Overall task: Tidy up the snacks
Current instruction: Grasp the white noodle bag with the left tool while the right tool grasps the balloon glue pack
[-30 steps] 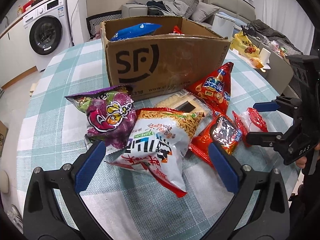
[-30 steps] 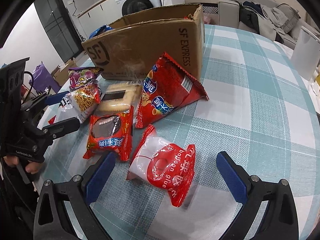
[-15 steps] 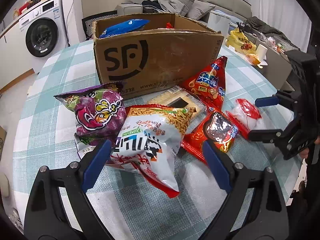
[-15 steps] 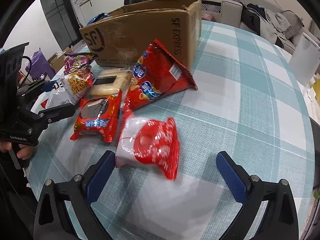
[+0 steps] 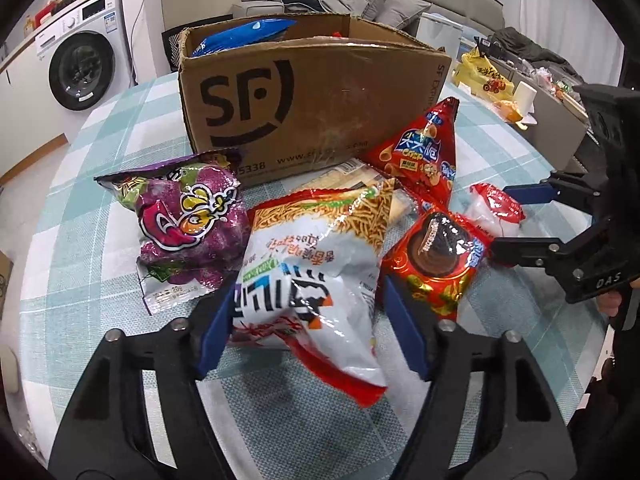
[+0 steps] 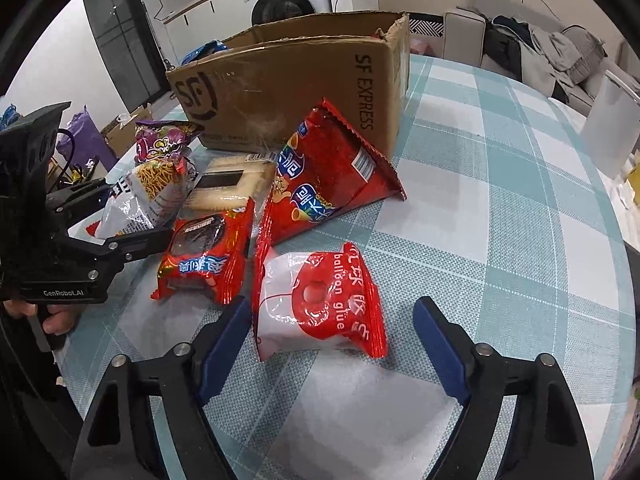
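Checked tablecloth (image 6: 500, 208) carries an open cardboard box (image 5: 320, 108) with one blue bag (image 5: 244, 34) visible inside; six packets remain in front of it. Left gripper (image 5: 310, 330) has just been closing and pinches the white noodle-snack bag (image 5: 316, 264), whose long axis runs toward the box. Right gripper (image 6: 332, 346) has been closing around the red-and-white packet (image 6: 320, 304), lying crosswise; its right pad stands clear.
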Demonstrator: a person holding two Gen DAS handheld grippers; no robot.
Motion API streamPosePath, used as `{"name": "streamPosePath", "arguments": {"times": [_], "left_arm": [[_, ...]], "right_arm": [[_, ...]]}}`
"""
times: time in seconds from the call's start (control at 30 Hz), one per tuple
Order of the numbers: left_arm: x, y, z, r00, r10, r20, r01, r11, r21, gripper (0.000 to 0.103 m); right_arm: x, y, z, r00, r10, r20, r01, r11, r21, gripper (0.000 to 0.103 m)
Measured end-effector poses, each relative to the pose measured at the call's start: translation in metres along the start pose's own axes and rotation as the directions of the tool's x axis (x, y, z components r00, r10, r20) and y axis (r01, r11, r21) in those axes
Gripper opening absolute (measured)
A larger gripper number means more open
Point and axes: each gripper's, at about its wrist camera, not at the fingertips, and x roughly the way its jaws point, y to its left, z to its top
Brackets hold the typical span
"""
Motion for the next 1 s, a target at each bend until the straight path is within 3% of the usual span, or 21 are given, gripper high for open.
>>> {"name": "streamPosePath", "arguments": {"times": [0.23, 0.43, 1.0], "left_arm": [[0.001, 0.008, 0.000, 1.000, -0.020, 0.019, 0.020, 0.999, -0.032, 0.052], [-0.005, 0.011, 0.002, 0.998, -0.040, 0.048, 0.042, 0.998, -0.037, 0.050], [-0.030, 0.012, 0.006, 0.991, -0.063, 0.114, 0.070, 0.996, -0.058, 0.049]], "right_arm": [[-0.001, 0.000, 0.001, 1.000, 0.011, 0.013, -0.011, 1.000, 0.011, 0.063], [-0.004, -0.001, 0.001, 0.999, 0.027, 0.027, -0.027, 1.000, 0.015, 0.051], [-0.024, -0.003, 0.007, 0.992, 0.055, 0.113, -0.058, 0.998, 0.023, 0.050]]}}
